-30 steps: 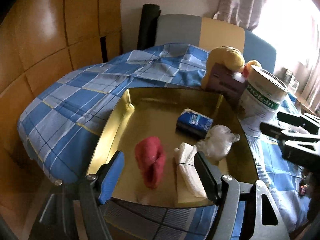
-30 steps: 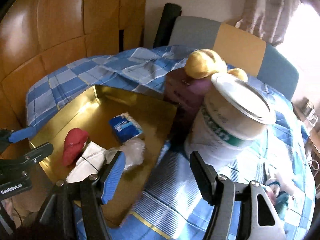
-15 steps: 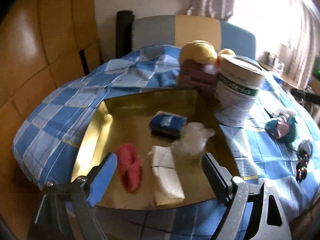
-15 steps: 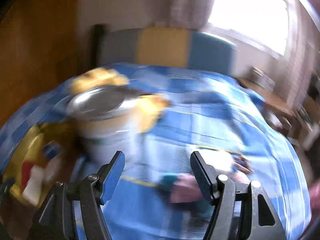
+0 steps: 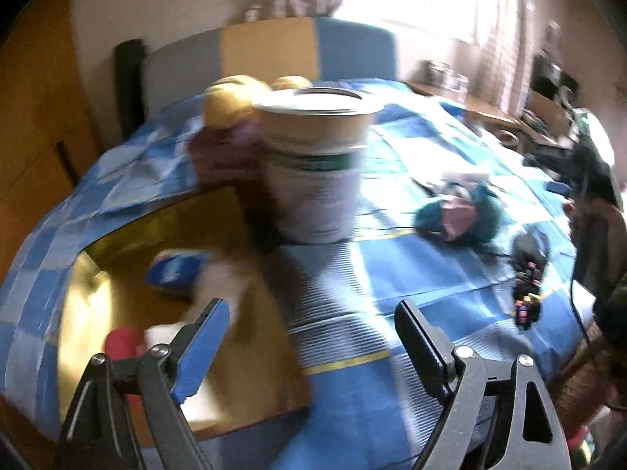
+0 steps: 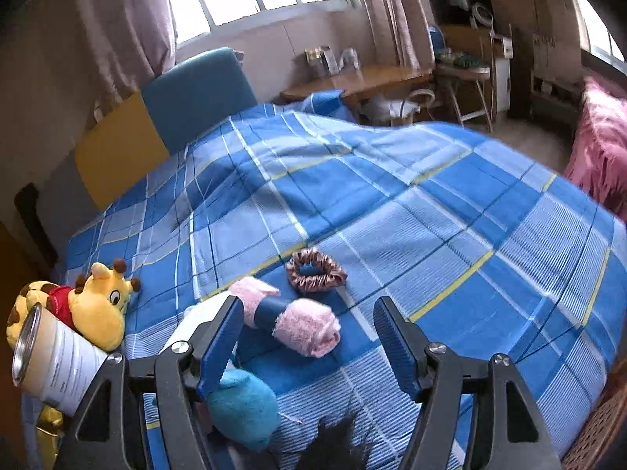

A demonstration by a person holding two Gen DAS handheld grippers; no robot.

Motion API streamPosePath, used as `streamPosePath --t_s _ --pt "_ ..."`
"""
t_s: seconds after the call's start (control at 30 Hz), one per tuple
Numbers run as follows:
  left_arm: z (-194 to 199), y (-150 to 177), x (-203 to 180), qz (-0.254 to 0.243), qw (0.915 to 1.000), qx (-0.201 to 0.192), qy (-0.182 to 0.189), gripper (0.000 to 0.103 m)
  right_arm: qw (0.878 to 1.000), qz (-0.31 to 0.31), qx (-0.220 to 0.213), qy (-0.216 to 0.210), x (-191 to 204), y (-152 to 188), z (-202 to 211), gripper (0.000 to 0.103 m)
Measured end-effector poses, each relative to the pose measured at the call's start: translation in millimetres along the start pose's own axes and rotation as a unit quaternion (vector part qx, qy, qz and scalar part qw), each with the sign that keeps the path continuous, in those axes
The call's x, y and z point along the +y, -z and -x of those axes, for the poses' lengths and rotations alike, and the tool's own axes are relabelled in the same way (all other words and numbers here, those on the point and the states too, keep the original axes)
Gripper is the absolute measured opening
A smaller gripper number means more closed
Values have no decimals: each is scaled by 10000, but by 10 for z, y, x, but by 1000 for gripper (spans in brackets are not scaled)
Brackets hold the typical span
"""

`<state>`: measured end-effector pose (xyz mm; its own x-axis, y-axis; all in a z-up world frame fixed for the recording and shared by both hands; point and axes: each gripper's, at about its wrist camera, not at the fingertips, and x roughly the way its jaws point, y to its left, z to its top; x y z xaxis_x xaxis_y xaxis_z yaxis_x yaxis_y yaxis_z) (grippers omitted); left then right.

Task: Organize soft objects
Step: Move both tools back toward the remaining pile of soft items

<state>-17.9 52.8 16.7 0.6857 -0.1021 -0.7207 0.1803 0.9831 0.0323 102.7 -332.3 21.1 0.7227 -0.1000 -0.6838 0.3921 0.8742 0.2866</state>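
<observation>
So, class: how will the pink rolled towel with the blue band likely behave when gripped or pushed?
The pink rolled towel looks fluffy, so it would probably squash. Its blue band should keep it rolled. Being cylindrical, it may roll on the bedspread if nudged sideways.

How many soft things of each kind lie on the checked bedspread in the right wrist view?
Plush giraffe: 1
Rolled pink towel: 1
Scrunchie: 1
Turquoise fluffy item: 1
Black fuzzy item: 1
White item, half hidden: 1
Total: 6
</observation>
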Motion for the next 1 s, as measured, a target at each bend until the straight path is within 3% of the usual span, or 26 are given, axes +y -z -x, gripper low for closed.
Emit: streamPosePath --t_s 0.23,0.4,0.6,0.83,1.0 --pt "-339 -258 -667 -884 9955 15 327 85 9984 -319 318 -351 -81 41 -69 70" --pt "-645 -483 -1058 -1523 9862 -13 654 85 9973 -395 405 -472 -96 46 -96 70" --pt "-1030 -702 -1365 -1839 9772 -100 1057 85 9962 -391 474 -618 -75 44 -111 70" --pt "-1536 -955 -1632 -2038 9709 82 1254 90 9940 -511 552 -790 -99 46 -122 70" --pt "-1803 -1035 -1818 -2435 9562 87 1622 92 9920 -615 648 -889 -121 52 -159 70"
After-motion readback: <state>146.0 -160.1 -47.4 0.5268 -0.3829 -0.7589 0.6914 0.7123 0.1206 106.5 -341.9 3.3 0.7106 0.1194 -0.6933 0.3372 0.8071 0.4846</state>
